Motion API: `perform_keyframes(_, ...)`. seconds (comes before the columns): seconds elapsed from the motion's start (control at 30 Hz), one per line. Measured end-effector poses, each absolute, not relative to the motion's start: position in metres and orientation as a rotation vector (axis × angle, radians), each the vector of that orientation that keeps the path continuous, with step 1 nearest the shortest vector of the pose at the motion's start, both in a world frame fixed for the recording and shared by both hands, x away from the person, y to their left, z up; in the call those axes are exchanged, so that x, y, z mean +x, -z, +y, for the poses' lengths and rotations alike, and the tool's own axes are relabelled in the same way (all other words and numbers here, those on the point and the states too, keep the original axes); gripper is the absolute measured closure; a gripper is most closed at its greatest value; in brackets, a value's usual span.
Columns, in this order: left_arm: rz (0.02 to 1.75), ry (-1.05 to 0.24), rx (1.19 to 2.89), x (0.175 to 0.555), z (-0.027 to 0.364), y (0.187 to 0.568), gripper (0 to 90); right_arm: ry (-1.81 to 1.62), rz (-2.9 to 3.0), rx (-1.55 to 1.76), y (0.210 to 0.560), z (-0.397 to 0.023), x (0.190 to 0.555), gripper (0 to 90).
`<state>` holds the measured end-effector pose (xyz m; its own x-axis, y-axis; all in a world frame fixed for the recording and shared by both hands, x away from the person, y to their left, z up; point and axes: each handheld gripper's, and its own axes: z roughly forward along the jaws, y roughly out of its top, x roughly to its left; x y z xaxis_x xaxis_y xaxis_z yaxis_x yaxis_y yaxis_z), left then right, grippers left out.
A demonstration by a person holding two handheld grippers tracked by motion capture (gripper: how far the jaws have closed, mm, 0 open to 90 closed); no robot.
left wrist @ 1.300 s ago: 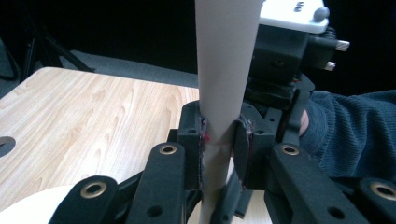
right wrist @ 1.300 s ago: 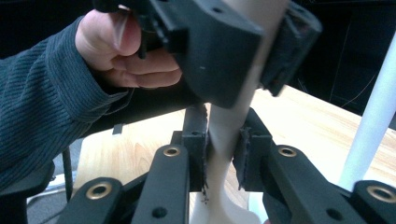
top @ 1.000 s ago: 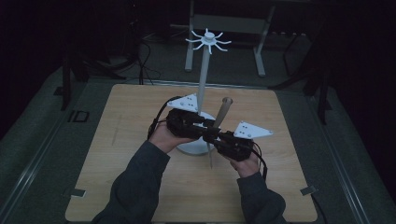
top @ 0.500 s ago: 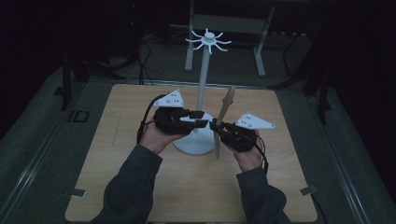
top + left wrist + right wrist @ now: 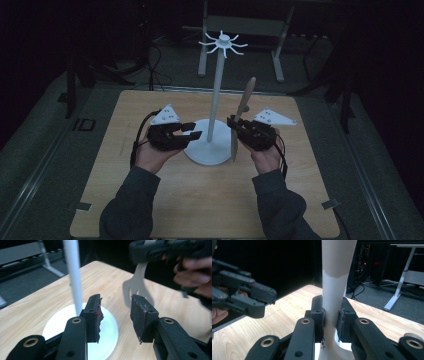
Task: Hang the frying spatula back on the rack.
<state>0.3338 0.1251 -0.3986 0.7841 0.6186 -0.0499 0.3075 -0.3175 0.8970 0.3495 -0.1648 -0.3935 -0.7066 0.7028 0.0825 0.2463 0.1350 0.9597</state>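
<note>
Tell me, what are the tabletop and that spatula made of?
Tabletop: looks like pale wood or a wood-look laminate, matte, with visible grain lines. Spatula: wooden-looking tan handle and a grey slotted blade, perhaps silicone or plastic; hard to tell.

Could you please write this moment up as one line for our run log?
left gripper: jaws just opened, nothing between | right gripper: shut on pale slotted spatula, held upright | tall white hook stand: mid-table, between grippers

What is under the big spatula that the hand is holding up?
Below the spatula lie the wooden table and the white stand's round base. Its slotted blade hangs clear of both; nothing hides beneath.
</note>
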Motion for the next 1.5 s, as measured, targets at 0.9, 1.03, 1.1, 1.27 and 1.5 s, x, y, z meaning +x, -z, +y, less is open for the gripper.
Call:
perform_keyframes(0.9, 0.922, -0.511, 1.899, 0.288, 0.173, 0.482, 58.1, -1.528, 1.989, 0.978, 0.371, -0.163, 0.37, 78.2)
perform_keyframes(1.03, 0.958, -0.506, 1.899, 0.284, 0.178, 0.494, 58.0, -1.513, 1.989, 0.99, 0.368, -0.164, 0.372, 78.2)
perform_keyframes(1.1, 0.966, -0.506, 1.892, 0.282, 0.18, 0.498, 58.1, -1.507, 1.986, 0.99, 0.366, -0.164, 0.374, 78.2)
perform_keyframes(1.27, 0.977, -0.522, 1.864, 0.278, 0.182, 0.503, 58.1, -1.48, 1.991, 0.999, 0.365, -0.162, 0.378, 78.3)
perform_keyframes(1.5, 1.001, -0.512, 1.839, 0.274, 0.186, 0.514, 58.0, -1.445, 1.998, 0.994, 0.362, -0.162, 0.38, 78.2)
